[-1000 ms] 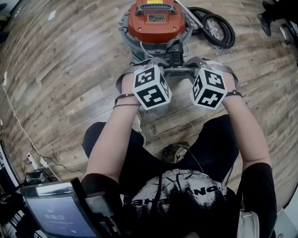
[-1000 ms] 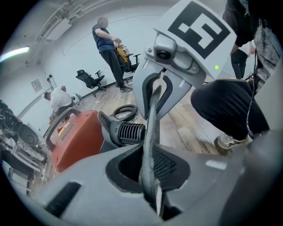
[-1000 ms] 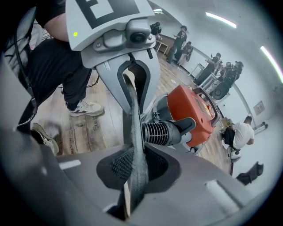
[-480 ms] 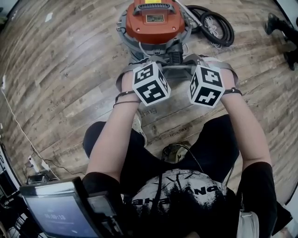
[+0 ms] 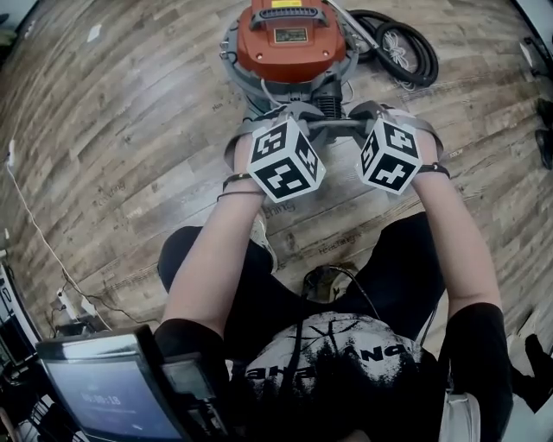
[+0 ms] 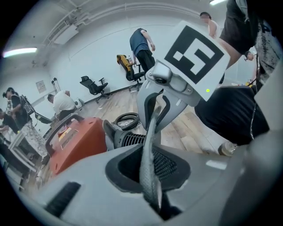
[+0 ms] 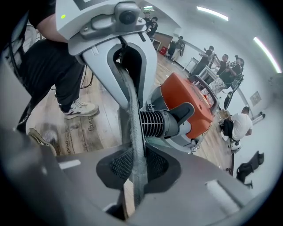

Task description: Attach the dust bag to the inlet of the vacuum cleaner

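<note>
Above the wooden floor (image 5: 130,112), left gripper (image 6: 151,183) and right gripper (image 7: 134,176) jaws pinch the dust bag (image 6: 149,145); pulled crooked, it could miss the inlet (image 7: 154,123).

Ceiling tubes (image 7: 212,13) above the vacuum cleaner (image 5: 292,39) give bright, even light with soft shadows, and my fisheye views bend and darken at their rims.
</note>
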The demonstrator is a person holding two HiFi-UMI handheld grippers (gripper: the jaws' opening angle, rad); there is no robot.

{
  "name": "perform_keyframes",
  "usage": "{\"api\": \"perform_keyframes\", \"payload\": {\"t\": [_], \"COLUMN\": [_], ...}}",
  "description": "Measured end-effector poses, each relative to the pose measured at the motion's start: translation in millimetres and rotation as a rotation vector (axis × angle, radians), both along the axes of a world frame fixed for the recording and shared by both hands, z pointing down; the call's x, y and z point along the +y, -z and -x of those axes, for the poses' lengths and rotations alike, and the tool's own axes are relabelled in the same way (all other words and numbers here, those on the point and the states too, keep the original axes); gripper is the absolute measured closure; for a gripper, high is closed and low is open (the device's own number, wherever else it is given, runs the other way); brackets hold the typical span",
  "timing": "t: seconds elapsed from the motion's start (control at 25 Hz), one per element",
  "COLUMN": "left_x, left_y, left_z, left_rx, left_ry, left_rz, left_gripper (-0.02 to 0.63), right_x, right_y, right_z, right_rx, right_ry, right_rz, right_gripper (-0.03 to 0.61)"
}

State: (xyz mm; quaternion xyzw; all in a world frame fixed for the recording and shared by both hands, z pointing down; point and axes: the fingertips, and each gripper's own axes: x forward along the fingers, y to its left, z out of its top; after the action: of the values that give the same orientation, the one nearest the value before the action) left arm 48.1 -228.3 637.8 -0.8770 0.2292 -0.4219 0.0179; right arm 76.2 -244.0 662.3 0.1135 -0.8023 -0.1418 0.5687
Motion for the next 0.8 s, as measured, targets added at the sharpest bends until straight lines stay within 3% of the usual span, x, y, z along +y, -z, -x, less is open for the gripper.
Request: {"api": "perform_keyframes", "payload": {"t": [0.16, 0.52, 0.8], "left_x": [-4.8, -6.7, -7.0], "left_y": [-6.4, -41.1, -18.3], "left_z": [13.7, 26.1, 12.7], "left_rx": [0.007, -0.111, -0.035], "left_ry": [0.055, 0.088, 0.064], "left_rz": [0.03, 0.098, 0.043], "left_gripper": [0.569, 0.574, 0.572], "right_x": [1.9, 9.6, 2.4], "right_y": [12.6, 29.3, 17.7], "right_z": [9.5, 31.9, 10.4], "right_rx": [0.002, 0.029, -0.044], "right_ry": [0.036, 0.113, 0.021], "right_rz": [-0.023, -0.05, -0.002], "right_gripper": [0.534, 0.538, 0.538]}}
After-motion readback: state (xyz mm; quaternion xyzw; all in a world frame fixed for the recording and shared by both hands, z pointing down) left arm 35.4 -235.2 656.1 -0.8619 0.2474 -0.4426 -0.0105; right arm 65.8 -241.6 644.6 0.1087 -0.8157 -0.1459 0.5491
